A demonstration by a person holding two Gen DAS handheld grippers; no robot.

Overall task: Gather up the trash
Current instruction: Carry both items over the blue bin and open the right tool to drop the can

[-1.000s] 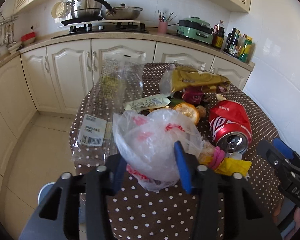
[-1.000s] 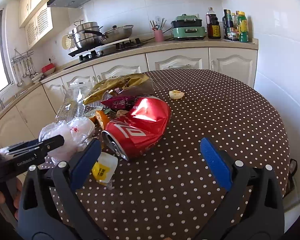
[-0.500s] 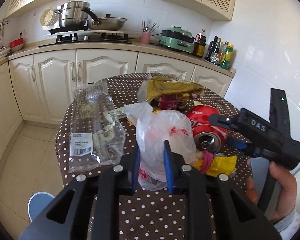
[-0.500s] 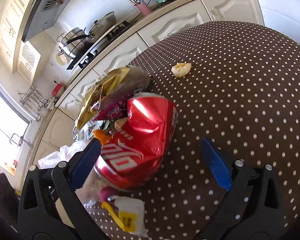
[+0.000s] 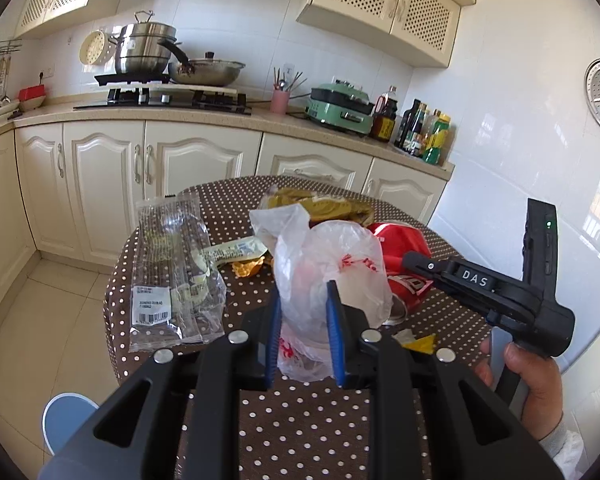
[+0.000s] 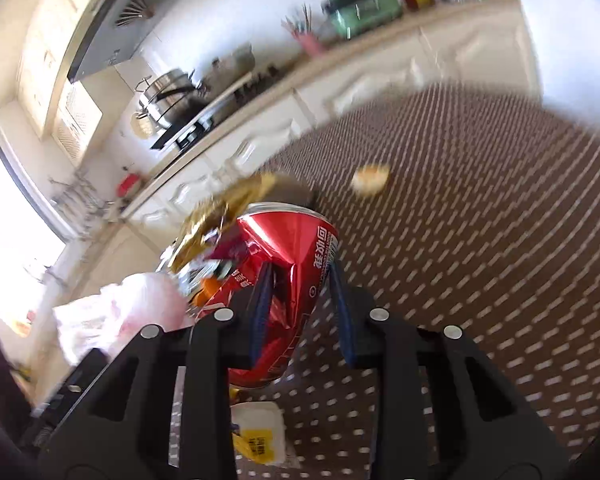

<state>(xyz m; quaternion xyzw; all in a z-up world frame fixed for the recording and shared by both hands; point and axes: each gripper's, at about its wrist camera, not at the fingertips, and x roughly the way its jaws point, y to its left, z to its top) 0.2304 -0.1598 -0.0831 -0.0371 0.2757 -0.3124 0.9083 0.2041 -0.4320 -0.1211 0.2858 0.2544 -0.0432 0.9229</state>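
Left gripper (image 5: 303, 330) fingers pinch the plastic bag (image 5: 328, 276); right gripper (image 6: 302, 312) fingers clamp the red can (image 6: 288, 280), near the worktop (image 6: 480, 240) left edge.

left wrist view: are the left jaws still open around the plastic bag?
No. The left gripper has its jaws closed on the white plastic bag, pinching its lower part between the blue pads.
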